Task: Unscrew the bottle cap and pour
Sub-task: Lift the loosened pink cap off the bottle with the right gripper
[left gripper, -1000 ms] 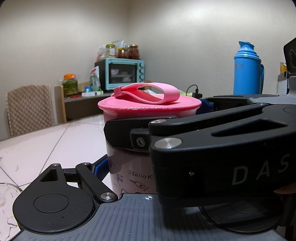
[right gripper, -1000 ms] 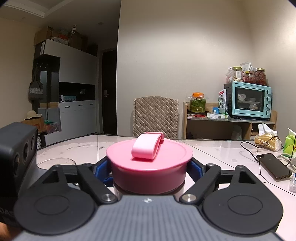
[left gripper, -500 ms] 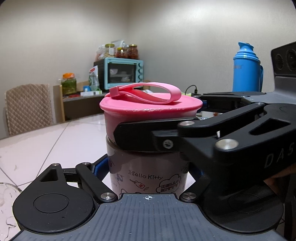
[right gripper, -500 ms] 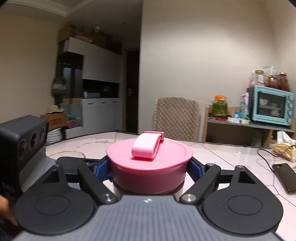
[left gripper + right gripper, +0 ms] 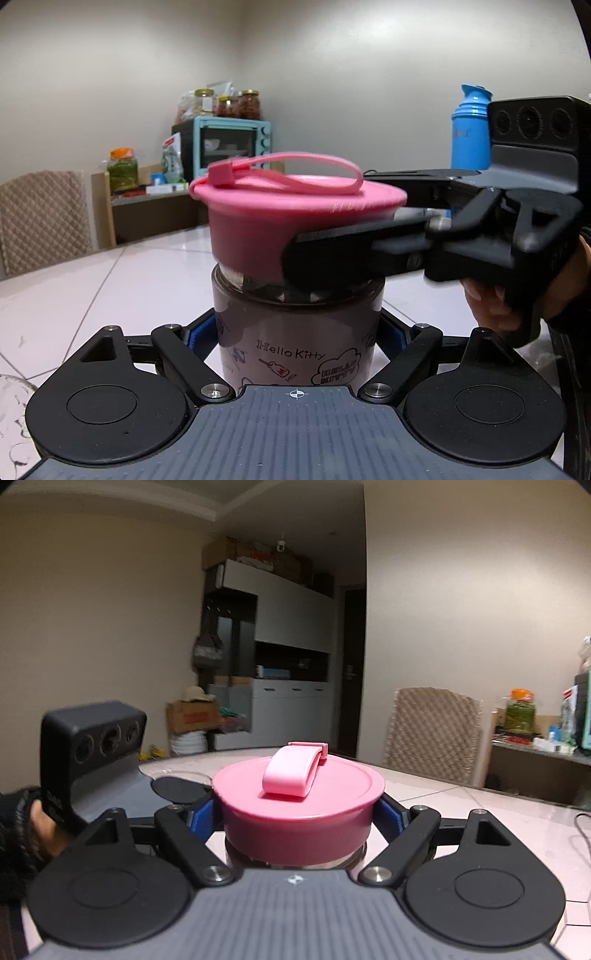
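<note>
Table (image 5: 122,280) of white tiles carries the Hello Kitty bottle (image 5: 295,332), which stands upright with its long axis vertical and its mouth pointing up. Left gripper (image 5: 295,332) is clenched on the bottle's lower body from both sides, blue pads against the wall. Right gripper (image 5: 299,816) reaches in level from the side and grips the wide pink cap (image 5: 299,797), which sits slightly tilted on the neck with its flat pink strap (image 5: 291,771) lying folded across the top.
</note>
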`<state>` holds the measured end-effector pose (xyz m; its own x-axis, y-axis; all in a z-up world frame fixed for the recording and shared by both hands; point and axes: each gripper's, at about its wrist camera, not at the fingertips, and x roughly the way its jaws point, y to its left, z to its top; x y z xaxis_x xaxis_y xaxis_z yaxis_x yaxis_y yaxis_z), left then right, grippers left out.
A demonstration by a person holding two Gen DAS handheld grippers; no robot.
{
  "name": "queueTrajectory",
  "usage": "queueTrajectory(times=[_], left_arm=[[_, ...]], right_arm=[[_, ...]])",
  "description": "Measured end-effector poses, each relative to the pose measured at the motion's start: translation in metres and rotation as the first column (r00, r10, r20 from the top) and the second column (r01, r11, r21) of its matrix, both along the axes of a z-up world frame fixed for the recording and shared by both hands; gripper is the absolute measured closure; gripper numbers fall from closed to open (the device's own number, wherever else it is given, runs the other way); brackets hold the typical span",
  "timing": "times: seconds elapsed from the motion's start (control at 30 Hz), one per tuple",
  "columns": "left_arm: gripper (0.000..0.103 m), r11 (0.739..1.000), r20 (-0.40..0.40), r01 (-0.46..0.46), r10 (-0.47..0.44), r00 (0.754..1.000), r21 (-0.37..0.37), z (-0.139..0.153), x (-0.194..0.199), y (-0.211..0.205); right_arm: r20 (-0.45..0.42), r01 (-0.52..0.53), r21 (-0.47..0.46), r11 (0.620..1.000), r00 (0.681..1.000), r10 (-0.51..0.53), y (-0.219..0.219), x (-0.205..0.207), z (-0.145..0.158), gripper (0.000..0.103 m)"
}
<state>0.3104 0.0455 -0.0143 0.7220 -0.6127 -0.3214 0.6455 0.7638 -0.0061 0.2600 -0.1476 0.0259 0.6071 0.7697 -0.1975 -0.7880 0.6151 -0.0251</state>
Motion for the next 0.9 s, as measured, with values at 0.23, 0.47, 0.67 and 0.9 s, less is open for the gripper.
queueTrajectory(times=[0.23,0.47,0.67,0.9], left_arm=[[0.014,1.000,0.001,-0.005,0.005,1.000,-0.007,-0.001,-0.013,-0.008],[0.014,1.000,0.002,-0.019,0.019,1.000,-0.003,0.000,-0.027,-0.018],[0.014,0.999,0.002,-0.044,0.044,0.999,0.001,0.001,-0.043,-0.027],[0.014,0.998,0.001,-0.068,0.068,0.998,0.000,0.004,-0.070,-0.034]], right_arm=[[-0.009,-0.010,0.062,0.998,1.000,0.010,-0.006,0.002,0.011,0.018],[0.002,0.010,0.062,0.998,1.000,-0.010,-0.009,0.002,0.016,0.018],[0.011,0.027,0.061,0.998,1.000,-0.028,-0.010,0.001,0.018,0.018],[0.009,0.052,0.068,0.996,0.999,-0.053,-0.012,0.001,0.016,0.018]])
